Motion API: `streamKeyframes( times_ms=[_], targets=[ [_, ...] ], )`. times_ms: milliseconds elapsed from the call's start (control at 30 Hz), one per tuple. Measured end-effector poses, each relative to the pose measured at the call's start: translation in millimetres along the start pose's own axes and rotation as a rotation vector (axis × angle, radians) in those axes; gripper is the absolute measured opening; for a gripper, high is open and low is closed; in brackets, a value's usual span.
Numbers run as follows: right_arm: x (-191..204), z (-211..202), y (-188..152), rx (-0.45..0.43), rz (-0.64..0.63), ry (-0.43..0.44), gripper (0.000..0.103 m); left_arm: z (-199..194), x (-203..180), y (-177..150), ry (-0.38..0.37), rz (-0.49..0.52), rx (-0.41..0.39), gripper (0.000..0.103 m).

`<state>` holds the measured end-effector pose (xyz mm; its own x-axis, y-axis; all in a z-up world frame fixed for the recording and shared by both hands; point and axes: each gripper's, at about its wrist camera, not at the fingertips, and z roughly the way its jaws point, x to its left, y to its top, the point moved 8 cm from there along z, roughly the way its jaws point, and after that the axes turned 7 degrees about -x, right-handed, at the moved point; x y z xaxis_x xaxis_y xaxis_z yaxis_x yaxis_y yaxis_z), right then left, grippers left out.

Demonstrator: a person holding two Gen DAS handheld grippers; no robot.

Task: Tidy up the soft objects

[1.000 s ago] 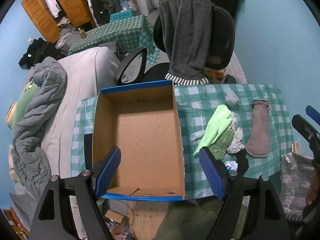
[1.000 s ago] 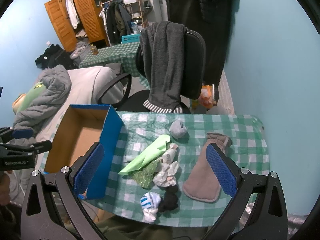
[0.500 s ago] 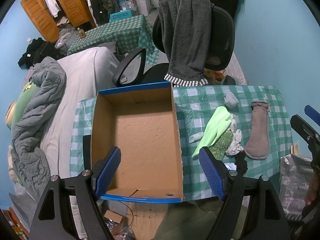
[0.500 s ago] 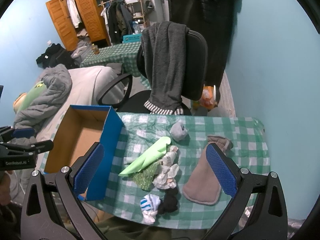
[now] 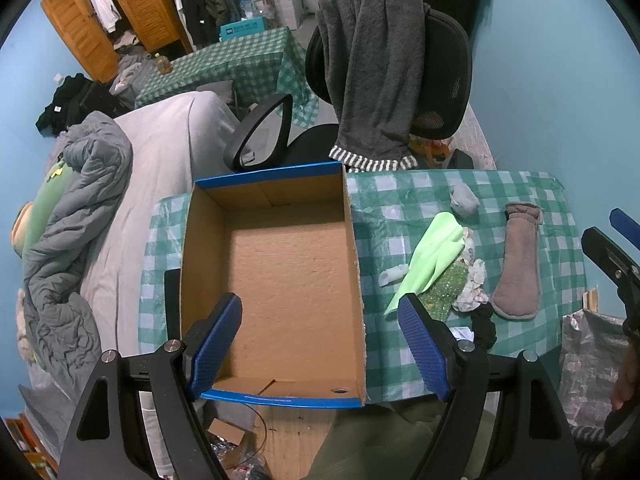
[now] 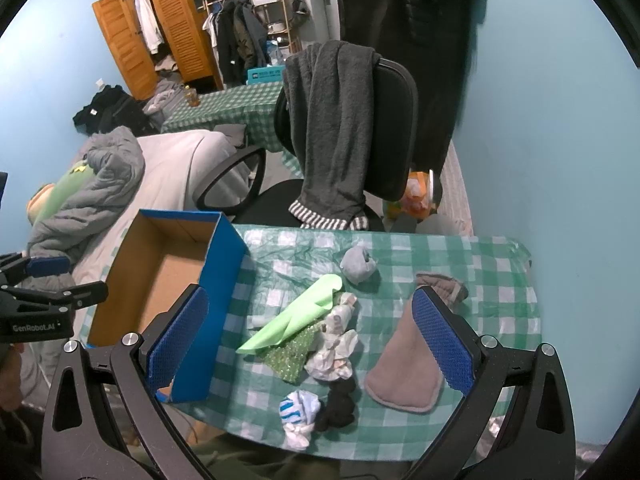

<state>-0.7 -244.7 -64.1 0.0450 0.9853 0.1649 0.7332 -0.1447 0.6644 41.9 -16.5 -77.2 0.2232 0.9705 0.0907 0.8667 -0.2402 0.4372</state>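
Both claws gape wide and hold nothing: the left claw [image 5: 320, 344] hangs over the bare cardboard box [image 5: 280, 280] at frame centre, the right claw [image 6: 308, 340] over the soft pile. The green cloth [image 6: 300, 314] hides part of the sequined piece [image 6: 292, 356]; the brown mitt [image 6: 400, 364] is partly covered by a finger; the black sock [image 6: 338, 402] is blurred, low on the desk [image 6: 496, 280].

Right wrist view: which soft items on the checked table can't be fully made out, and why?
- Brown sock: its middle is covered by the right claw finger.
- Sequinned green piece: mostly under the light green cloth.
- Black item: too dark to tell its shape.
- Crumpled white piece: kind unclear.
- Cardboard box: its near end is hidden by the other finger.
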Motion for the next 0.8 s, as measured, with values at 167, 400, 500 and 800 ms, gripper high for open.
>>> streamKeyframes(
  times_ms=[167, 400, 500, 800],
  targets=[
    [-1, 2, 1, 0.001, 0.0, 0.0, 0.101, 3, 0, -3, -0.006, 0.004, 0.001, 0.082],
    [-6, 1, 1, 0.003, 0.004, -0.002, 0.101, 7, -7, -5, -0.018, 0.021, 0.009, 0.082],
    [-8, -1, -1, 0.003, 0.008, -0.006, 0.101, 9, -12, -5, -0.024, 0.031, 0.016, 0.082],
    [-19, 7, -6, 0.019, 0.027, -0.019, 0.101, 19, -23, -1, -0.039, 0.053, 0.039, 0.082]
  ],
)
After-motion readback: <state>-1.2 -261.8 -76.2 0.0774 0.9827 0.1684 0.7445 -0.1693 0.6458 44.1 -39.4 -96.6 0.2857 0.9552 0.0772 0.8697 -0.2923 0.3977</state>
